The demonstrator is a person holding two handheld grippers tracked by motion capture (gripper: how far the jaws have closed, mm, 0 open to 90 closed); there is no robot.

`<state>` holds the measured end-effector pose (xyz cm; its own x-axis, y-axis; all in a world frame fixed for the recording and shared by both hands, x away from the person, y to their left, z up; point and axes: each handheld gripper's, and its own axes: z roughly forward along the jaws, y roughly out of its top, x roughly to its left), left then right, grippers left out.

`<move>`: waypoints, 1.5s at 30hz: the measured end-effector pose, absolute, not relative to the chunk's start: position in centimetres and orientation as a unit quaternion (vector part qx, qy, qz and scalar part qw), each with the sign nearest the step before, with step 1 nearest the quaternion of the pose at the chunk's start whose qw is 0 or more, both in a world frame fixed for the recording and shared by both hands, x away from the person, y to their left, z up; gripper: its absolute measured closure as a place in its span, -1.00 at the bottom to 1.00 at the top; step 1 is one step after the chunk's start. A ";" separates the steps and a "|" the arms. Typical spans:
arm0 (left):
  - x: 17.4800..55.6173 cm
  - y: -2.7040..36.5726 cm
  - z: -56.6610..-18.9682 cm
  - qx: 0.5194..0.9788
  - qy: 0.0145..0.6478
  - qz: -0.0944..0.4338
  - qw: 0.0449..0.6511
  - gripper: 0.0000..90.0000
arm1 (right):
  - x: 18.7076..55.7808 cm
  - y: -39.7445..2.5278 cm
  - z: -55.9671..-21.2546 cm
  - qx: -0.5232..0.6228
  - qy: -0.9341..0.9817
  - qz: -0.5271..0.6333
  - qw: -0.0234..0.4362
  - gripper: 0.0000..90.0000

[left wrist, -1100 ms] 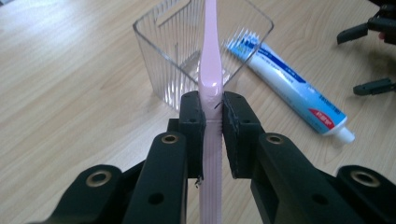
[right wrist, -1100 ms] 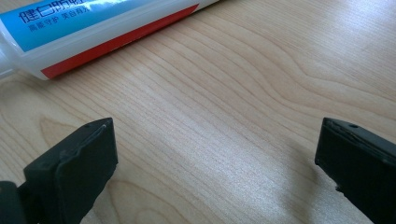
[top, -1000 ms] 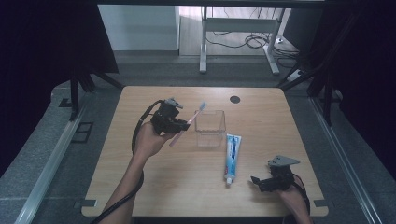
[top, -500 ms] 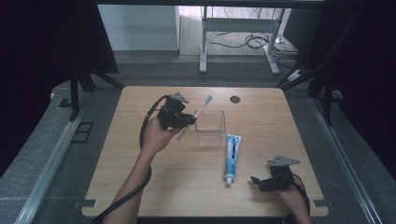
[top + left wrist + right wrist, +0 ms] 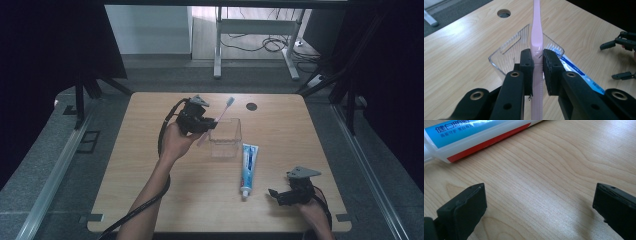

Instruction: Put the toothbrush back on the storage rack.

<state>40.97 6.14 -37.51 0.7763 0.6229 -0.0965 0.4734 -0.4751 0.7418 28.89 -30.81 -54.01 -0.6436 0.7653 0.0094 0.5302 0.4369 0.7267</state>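
My left gripper is shut on a pink toothbrush, held in the air just left of a clear plastic box. The brush head points up and away over the box. A blue and white toothpaste tube lies flat on the table right of the box. My right gripper rests low near the table's front right, jaws wide open with nothing between them, a little right of the tube's cap end.
The wooden table has a round cable hole near its far edge. The right gripper appears far off in the left gripper view. Beyond the table stand a metal frame and cables on the floor.
The left gripper has carried the toothbrush right and farther up the table, closer over the clear box. The right gripper has stayed put.
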 end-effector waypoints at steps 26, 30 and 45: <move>43.2 1.7 -38.3 0.845 0.319 0.113 0.413 0.75 | 28.9 -30.8 -54.1 0.389 0.833 0.361 0.159 -1.00; 43.4 1.1 -38.7 0.844 0.320 0.116 0.414 0.75 | 28.9 -30.8 -54.1 0.388 0.833 0.362 0.159 -1.00; 44.4 0.2 -40.2 0.840 0.331 0.125 0.411 0.75 | 28.9 -30.7 -54.1 0.386 0.834 0.361 0.157 -1.00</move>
